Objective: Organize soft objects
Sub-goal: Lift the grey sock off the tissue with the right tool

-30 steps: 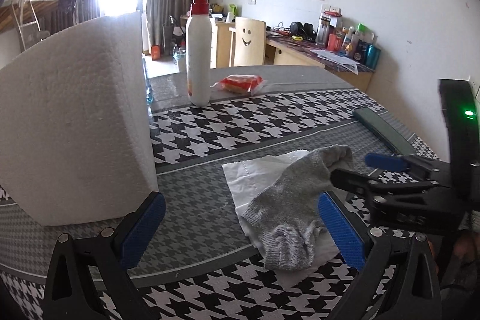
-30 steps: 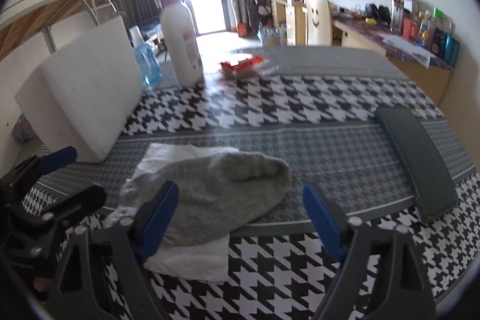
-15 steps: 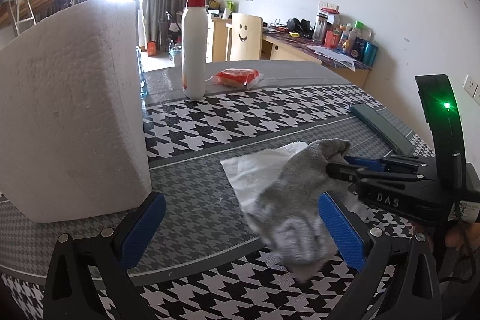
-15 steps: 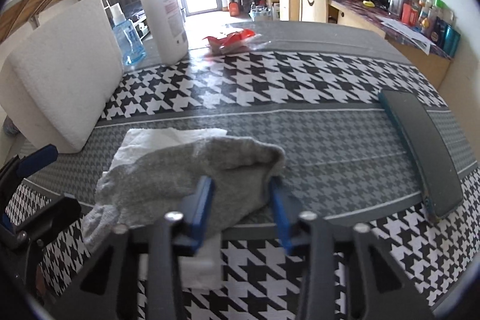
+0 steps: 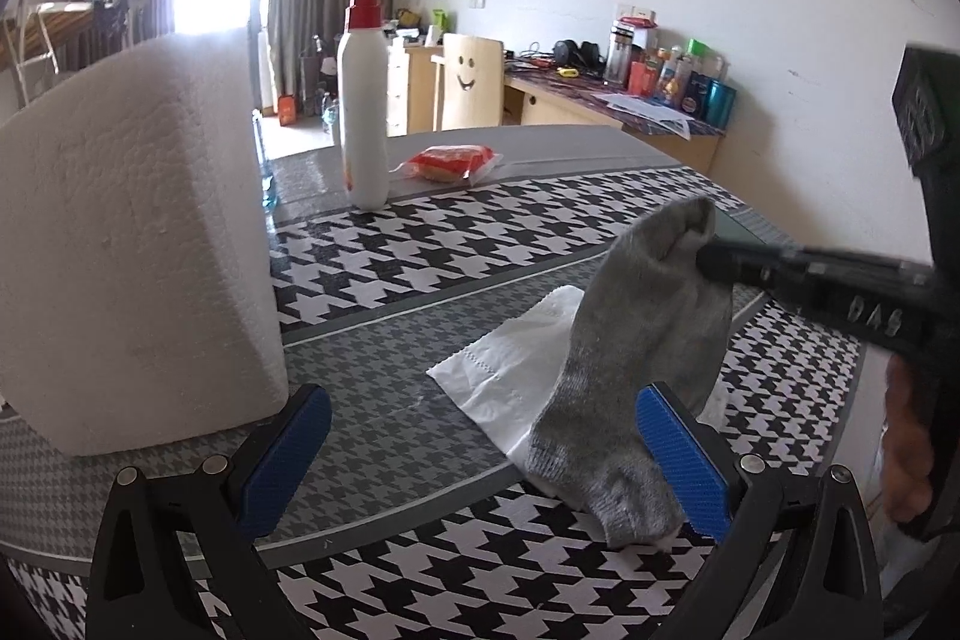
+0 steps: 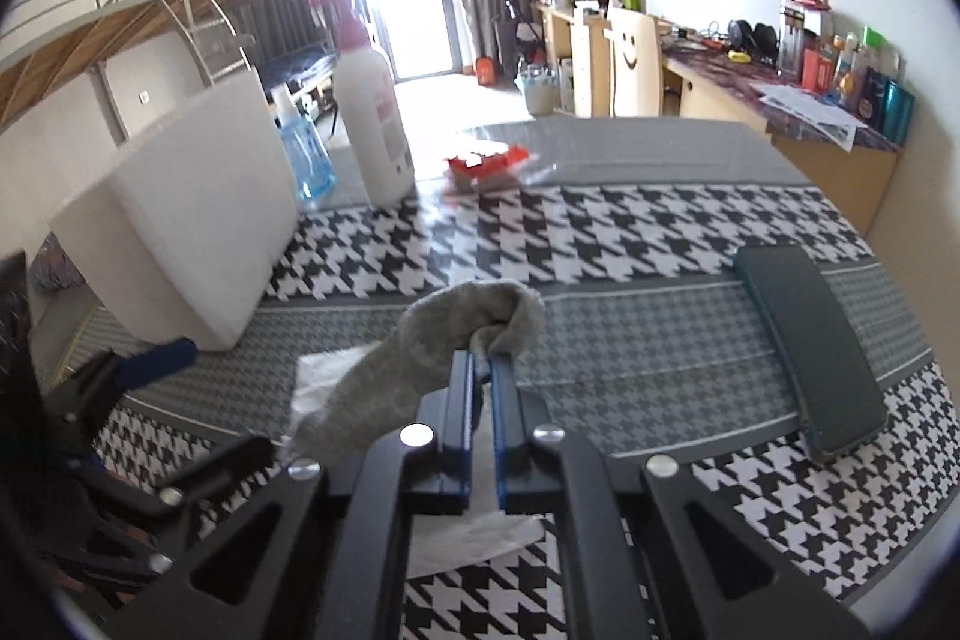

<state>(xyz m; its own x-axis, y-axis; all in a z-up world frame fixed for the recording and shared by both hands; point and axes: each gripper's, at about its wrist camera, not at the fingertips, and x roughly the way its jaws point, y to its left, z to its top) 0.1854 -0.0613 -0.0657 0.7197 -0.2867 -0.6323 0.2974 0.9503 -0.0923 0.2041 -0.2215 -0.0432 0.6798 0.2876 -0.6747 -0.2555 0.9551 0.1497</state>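
Two grippers: right gripper (image 6: 482,370) pinched tight on the grey sock (image 5: 645,340); left gripper (image 5: 480,460) spread wide, nothing between its blue pads.
Sock: one end lifted in the right jaws, the other end draped on the white tissue (image 5: 498,376).
Tissue: flat on the houndstooth table (image 5: 420,250).
Foam block (image 5: 132,244): upright, left of the tissue.
Pump bottle (image 5: 362,100): farther back, beside a red packet (image 5: 450,161).
Dark case (image 6: 810,346): right side of the table, well apart from the sock.

Only readable text: "DAS" on my right gripper (image 5: 708,265) body, seen upside down. Bottle (image 5: 362,100) label too blurred to read.
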